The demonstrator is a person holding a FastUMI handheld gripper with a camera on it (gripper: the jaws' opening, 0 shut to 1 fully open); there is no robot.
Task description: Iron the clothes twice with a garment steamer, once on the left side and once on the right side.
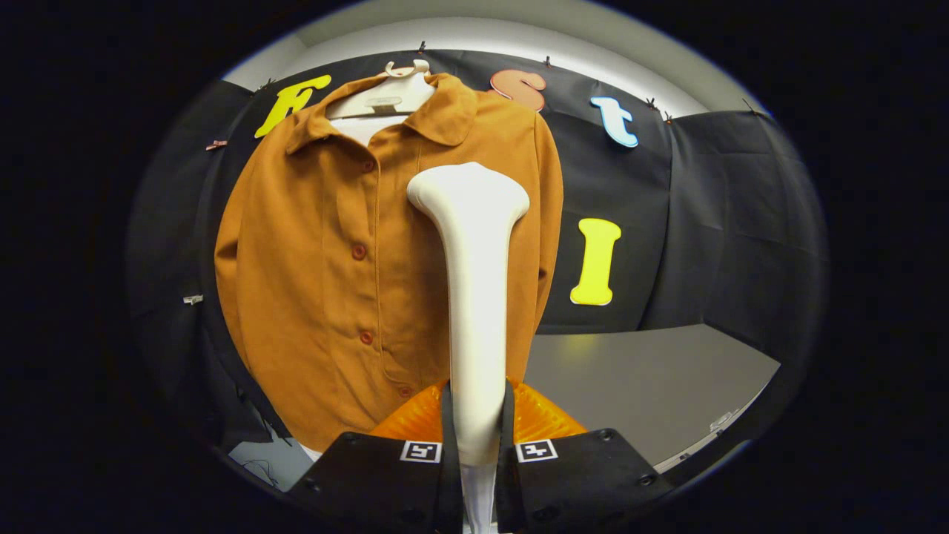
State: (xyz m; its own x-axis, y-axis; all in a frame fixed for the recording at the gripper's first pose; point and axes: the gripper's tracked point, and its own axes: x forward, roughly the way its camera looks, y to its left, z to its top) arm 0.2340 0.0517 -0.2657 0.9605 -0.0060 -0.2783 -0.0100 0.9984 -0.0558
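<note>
An orange-brown buttoned shirt (pixel 326 267) hangs on a pale hanger (pixel 385 93) against the booth's black wall. A white garment steamer (pixel 474 297) stands upright between my fingers, its wide head (pixel 468 189) up against the shirt's right half, beside the button line. My gripper (pixel 478 445) is shut on the steamer's handle, both black fingers (pixel 385 475) pressing its sides. An orange translucent part (pixel 415 423) of the steamer shows just behind the fingers. I cannot tell whether the head touches the cloth.
A grey table (pixel 652 386) stretches out to the right of the shirt, below the black wall. Small clips (pixel 193 299) pin the cloth to the left of the shirt.
</note>
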